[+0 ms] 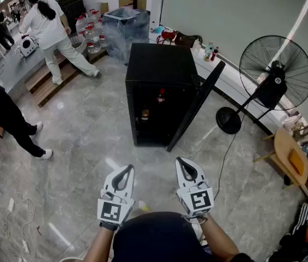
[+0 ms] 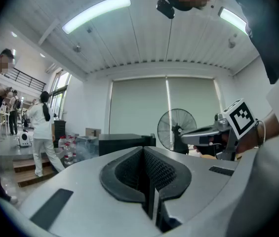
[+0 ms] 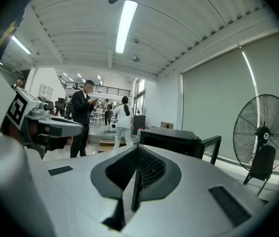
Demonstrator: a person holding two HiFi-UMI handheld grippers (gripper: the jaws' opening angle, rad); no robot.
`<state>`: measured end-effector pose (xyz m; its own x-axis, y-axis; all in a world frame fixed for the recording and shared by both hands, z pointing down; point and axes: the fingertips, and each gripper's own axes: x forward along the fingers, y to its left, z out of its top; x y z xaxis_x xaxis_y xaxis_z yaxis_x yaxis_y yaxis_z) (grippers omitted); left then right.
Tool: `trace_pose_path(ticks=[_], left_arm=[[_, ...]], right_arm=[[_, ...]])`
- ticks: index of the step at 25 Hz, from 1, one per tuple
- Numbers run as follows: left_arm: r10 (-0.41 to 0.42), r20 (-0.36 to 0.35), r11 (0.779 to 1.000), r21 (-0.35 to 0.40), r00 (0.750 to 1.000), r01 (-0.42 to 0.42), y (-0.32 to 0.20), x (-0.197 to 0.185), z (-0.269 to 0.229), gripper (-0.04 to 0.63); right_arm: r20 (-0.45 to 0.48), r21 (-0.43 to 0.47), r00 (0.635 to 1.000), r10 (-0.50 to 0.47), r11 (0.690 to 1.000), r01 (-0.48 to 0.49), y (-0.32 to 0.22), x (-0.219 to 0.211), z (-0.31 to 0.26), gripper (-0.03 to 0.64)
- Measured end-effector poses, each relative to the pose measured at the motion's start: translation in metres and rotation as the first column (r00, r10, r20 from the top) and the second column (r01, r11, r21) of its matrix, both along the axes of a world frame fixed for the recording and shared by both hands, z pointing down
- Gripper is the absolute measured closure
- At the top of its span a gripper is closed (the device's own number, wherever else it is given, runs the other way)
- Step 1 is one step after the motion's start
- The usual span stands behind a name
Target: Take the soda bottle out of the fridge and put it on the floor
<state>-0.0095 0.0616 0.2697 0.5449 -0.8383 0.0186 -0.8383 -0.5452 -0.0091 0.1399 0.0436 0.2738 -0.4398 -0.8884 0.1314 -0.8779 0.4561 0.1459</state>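
Observation:
A small black fridge [image 1: 159, 70] stands on the grey floor ahead of me, its door [image 1: 196, 107] swung open to the right. A red-capped soda bottle [image 1: 161, 96] stands on its upper shelf; another small item [image 1: 145, 114] sits lower down. Both grippers are held low, well short of the fridge. My left gripper [image 1: 125, 170] is shut and empty, as is my right gripper [image 1: 183, 161]. The fridge top [image 2: 122, 141] shows beyond the closed jaws in the left gripper view, and the fridge [image 3: 171, 139] also lies beyond the jaws in the right gripper view.
A standing fan [image 1: 273, 75] is right of the fridge, its cable trailing across the floor. A wooden chair [image 1: 290, 157] stands at far right. A person in white [image 1: 53, 31] walks at back left, another in black [image 1: 4, 116] at left. Water bottles [image 1: 91, 34] and a wrapped box [image 1: 124, 29] are behind.

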Motion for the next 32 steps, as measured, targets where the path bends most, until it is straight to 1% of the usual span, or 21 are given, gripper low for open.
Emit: trace_pose_path(ticks=[8, 13, 15, 19, 22, 26, 29, 32], left_arm=[[-0.019, -0.014, 0.999, -0.044, 1.0, 0.018, 0.009, -0.027, 0.017, 0.577], [-0.024, 0.001, 0.999, -0.041, 1.0, 0.024, 0.005, -0.024, 0.021, 0.577], [-0.031, 0.005, 0.999, -0.042, 1.0, 0.031, 0.003, -0.023, 0.024, 0.577], [-0.081, -0.028, 0.995, -0.065, 0.996, 0.079, 0.006, -0.04, 0.03, 0.577], [-0.135, -0.036, 0.988, -0.076, 0.99, 0.132, 0.002, -0.056, 0.032, 0.577], [-0.186, -0.034, 0.98, -0.081, 0.982, 0.183, -0.018, -0.061, 0.033, 0.577], [-0.207, -0.031, 0.976, -0.074, 0.978, 0.205, -0.037, -0.059, 0.034, 0.577], [-0.218, -0.035, 0.974, -0.076, 0.975, 0.215, -0.058, -0.048, 0.04, 0.577]], right_arm=[[-0.012, -0.046, 1.0, -0.02, 0.999, 0.02, 0.01, -0.021, 0.019, 0.621], [-0.087, -0.08, 0.996, -0.018, 0.997, 0.012, -0.008, -0.013, 0.031, 0.621], [-0.117, -0.081, 0.992, -0.041, 0.996, 0.032, -0.017, -0.01, 0.043, 0.621], [-0.169, -0.11, 0.985, -0.047, 0.993, 0.029, -0.036, -0.01, 0.066, 0.62], [-0.182, -0.118, 0.982, -0.053, 0.992, 0.031, -0.067, -0.013, 0.077, 0.62], [-0.212, -0.089, 0.976, -0.049, 0.996, 0.031, -0.131, -0.011, 0.082, 0.605], [-0.218, -0.067, 0.976, -0.024, 0.998, 0.01, -0.183, -0.013, 0.088, 0.565], [-0.191, -0.07, 0.981, 0.024, 0.997, -0.038, -0.234, -0.006, 0.103, 0.544]])
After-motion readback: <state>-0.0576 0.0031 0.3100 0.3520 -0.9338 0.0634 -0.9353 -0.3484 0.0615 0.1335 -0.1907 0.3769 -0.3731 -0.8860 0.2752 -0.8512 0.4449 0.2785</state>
